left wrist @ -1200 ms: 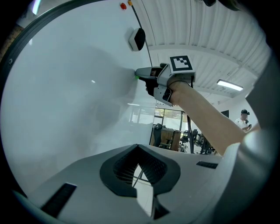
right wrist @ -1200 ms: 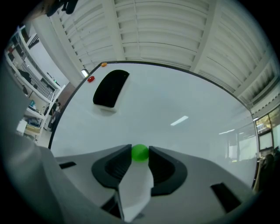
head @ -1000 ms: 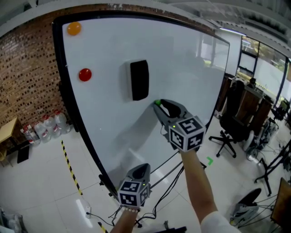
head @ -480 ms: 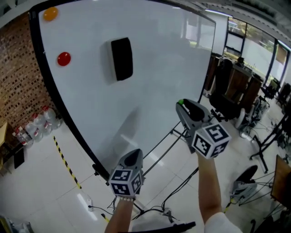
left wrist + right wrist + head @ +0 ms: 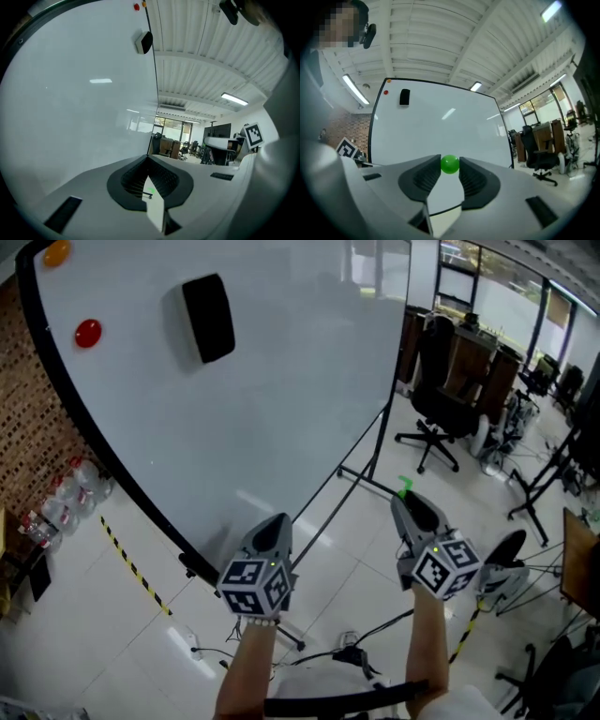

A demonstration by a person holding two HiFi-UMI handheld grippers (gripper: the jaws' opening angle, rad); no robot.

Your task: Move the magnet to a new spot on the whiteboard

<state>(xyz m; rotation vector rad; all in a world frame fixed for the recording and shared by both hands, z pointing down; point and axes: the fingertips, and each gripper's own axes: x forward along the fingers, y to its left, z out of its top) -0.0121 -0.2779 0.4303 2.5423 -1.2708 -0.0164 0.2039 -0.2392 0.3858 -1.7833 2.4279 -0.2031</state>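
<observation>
While the large white whiteboard (image 5: 281, 381) on its black-framed stand fills the upper left of the head view, both handheld grippers sit below its lower edge, over the pale tiled floor.

The right gripper (image 5: 409, 501) is off to the right of the whiteboard's bottom corner, clear of its surface. Its jaws pinch a small round green magnet (image 5: 450, 164) right at their tips, one ribbed pad on each side of it. In the right gripper view the magnet is set against the whiteboard's face, with the board well apart behind it, so the magnet is on no part of the board at this moment.

The left gripper (image 5: 279, 519) points toward the whiteboard's lower edge, close beside the black frame. In the left gripper view its jaws are pressed together with nothing between them, and the board's white face runs along the left side of that view; whether the tips touch the board I cannot tell.

On the whiteboard itself, a black rectangular eraser (image 5: 208, 318) clings to the upper part. A round red magnet (image 5: 88, 333) sits to the left of the eraser, near the board's left frame. A small orange disc (image 5: 56, 253), probably another magnet, sits at the top left corner, partly cut off by the picture's edge.

Beyond the whiteboard's right edge stands a black office chair (image 5: 441, 371), and behind its left edge is a red brick wall (image 5: 28, 437).
</observation>
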